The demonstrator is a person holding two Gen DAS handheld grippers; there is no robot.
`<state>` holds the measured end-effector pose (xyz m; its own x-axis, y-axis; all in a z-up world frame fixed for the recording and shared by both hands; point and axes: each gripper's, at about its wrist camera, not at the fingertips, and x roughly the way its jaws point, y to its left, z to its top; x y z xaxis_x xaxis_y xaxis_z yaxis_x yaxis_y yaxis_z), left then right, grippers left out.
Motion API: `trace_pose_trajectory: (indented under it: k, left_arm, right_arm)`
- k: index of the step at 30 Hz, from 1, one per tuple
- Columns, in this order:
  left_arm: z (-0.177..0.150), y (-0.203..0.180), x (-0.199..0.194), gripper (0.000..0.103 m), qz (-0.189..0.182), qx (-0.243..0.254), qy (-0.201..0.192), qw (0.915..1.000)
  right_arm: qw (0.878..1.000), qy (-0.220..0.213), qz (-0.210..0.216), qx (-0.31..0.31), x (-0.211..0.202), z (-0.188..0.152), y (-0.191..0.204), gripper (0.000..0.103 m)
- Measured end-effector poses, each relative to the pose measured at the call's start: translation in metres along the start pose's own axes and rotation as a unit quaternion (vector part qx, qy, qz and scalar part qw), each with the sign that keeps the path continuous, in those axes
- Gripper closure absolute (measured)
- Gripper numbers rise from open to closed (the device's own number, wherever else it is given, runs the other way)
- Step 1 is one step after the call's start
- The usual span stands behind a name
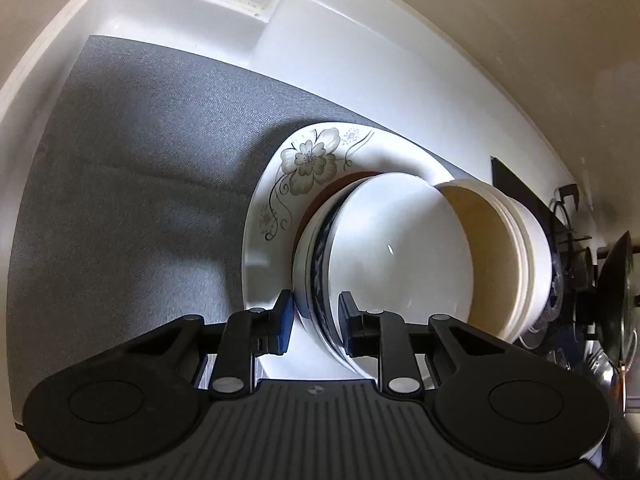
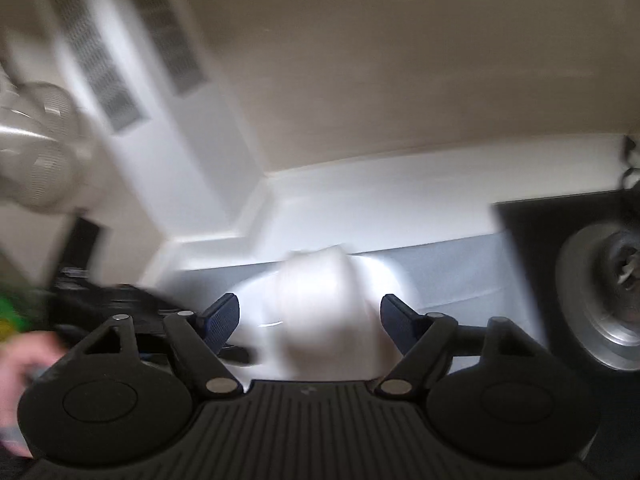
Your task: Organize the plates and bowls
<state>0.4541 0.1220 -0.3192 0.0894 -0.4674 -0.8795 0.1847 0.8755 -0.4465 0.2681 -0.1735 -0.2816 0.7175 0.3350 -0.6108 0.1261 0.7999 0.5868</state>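
Two nested bowls (image 1: 384,248), white inside with a blue pattern on the outer wall, stand on a floral plate (image 1: 280,184) on the grey mat. My left gripper (image 1: 316,320) is shut on their near rim, one pad outside the wall and one inside. A cream bowl (image 1: 500,260) leans tilted against their right side. In the right wrist view everything is blurred: my right gripper (image 2: 310,320) stands open, its pads clear of the white dishes (image 2: 324,300) that show between and beyond the fingers.
The grey mat (image 1: 140,184) lies on a white counter (image 1: 340,60) in a corner of beige wall. A black hob (image 2: 532,248) with a burner (image 2: 600,300) lies to the right. A person's hand (image 2: 20,360) shows at the left edge.
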Motion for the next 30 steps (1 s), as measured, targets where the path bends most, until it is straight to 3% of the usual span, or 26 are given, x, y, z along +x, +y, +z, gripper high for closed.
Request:
trace_pose_trajectory:
  k: [1, 2, 5, 7, 10, 14, 16, 18, 20, 23, 30]
  left_arm:
    - [-0.002, 0.003, -0.003, 0.077, -0.006, -0.010, 0.001, 0.9999]
    - [-0.003, 0.005, -0.005, 0.077, -0.009, -0.016, 0.003, 0.9998]
    - [-0.006, -0.001, -0.007, 0.077, 0.000, 0.004, -0.001, 1.0000]
    - [-0.007, -0.001, -0.007, 0.077, 0.002, 0.006, 0.000, 1.0000]
    - [-0.006, -0.002, -0.007, 0.077, 0.004, 0.009, 0.003, 0.9999]
    - [-0.001, -0.005, -0.004, 0.076, 0.010, 0.013, 0.010, 0.9998]
    - [0.003, -0.006, 0.001, 0.075, 0.016, 0.012, 0.014, 0.9997]
    - [0.005, -0.009, 0.008, 0.075, 0.022, 0.019, 0.020, 0.9994]
    - [0.003, -0.014, 0.010, 0.075, 0.029, 0.031, 0.016, 0.9989]
    - [-0.003, -0.018, 0.007, 0.075, 0.042, 0.045, 0.010, 0.9981]
    - [-0.023, -0.006, -0.018, 0.079, 0.029, 0.023, 0.002, 0.9993]
  right_arm:
    - [0.998, 0.035, 0.034, 0.033, 0.009, -0.004, -0.004, 0.034]
    - [0.997, 0.058, 0.038, 0.040, 0.019, -0.010, -0.005, 0.039]
    - [0.997, 0.074, -0.015, 0.027, 0.041, -0.017, -0.012, 0.050]
    - [0.994, 0.074, -0.035, 0.066, 0.044, -0.013, -0.028, 0.060]
    - [0.991, 0.072, -0.078, 0.075, 0.043, -0.007, -0.043, 0.057]
    - [0.985, 0.093, -0.048, 0.141, 0.060, -0.002, -0.065, 0.050]
    - [0.981, 0.099, -0.058, 0.159, 0.078, 0.000, -0.070, 0.037]
    - [0.976, 0.105, -0.033, 0.190, 0.093, -0.003, -0.076, 0.036]
    - [0.971, 0.107, -0.028, 0.213, 0.103, -0.007, -0.079, 0.062]
    - [0.979, 0.096, -0.022, 0.176, 0.103, -0.009, -0.073, 0.066]
    - [0.978, 0.109, -0.002, 0.176, 0.086, -0.018, -0.057, 0.067]
